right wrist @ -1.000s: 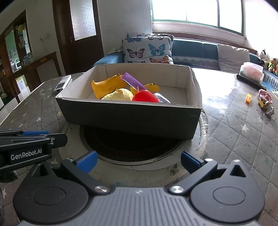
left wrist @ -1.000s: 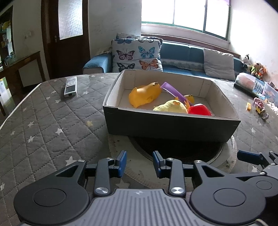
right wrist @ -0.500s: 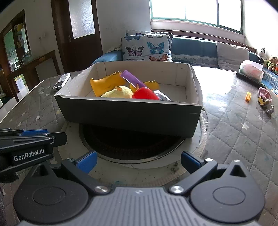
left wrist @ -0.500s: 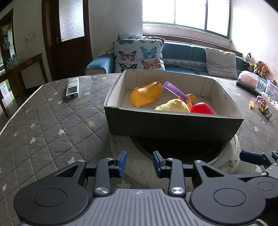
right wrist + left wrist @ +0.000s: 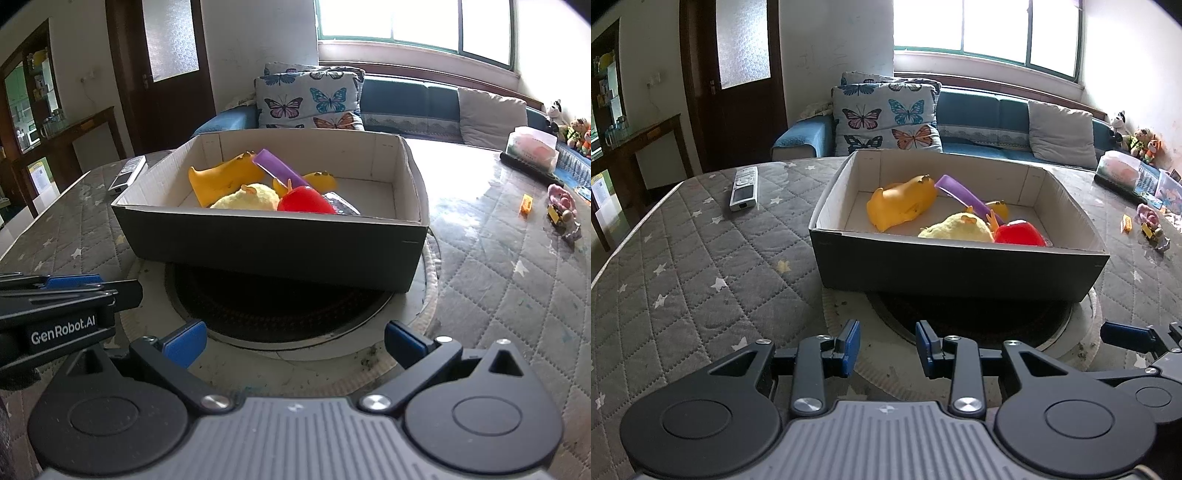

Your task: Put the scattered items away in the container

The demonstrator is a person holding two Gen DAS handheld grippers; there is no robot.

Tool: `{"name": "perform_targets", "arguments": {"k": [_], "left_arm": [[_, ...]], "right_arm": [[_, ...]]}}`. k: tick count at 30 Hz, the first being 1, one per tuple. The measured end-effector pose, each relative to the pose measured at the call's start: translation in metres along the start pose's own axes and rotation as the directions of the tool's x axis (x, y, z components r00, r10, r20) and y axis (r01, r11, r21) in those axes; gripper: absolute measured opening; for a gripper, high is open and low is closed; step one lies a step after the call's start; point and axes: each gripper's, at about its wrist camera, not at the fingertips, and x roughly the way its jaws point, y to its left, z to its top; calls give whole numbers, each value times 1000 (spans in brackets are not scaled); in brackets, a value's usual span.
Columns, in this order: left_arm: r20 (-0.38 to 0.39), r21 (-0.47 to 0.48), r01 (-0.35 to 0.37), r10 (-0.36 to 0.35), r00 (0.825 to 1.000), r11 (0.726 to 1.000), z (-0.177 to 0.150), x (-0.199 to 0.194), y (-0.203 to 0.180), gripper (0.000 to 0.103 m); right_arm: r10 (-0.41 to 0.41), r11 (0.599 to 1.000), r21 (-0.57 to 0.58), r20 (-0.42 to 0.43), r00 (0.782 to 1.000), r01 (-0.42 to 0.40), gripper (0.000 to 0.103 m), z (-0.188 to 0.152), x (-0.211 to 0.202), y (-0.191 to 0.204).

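Note:
A dark cardboard box stands on the quilted table over a round black hotplate. Inside lie an orange rubber toy, a purple scoop, a yellow plush chick and a red ball. My left gripper is open a little and empty, in front of the box. My right gripper is open wide and empty, also in front of the box. Each gripper shows at the edge of the other's view.
A remote control lies on the table left of the box. Small toys and a clear tub lie at the far right. A sofa with butterfly pillows stands behind the table.
Both grippers have drawn back and risen a little, so the box looks slightly farther and lower. Jaw openings are unchanged.

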Motion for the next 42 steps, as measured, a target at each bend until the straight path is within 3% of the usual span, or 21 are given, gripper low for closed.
{"name": "perform_targets", "arguments": {"k": [42], "left_arm": [[-35, 19, -23, 24, 999, 1000, 18, 25, 0, 36]], "right_arm": [[-30, 1000, 2, -46, 998, 30, 103, 18, 21, 0]]}}
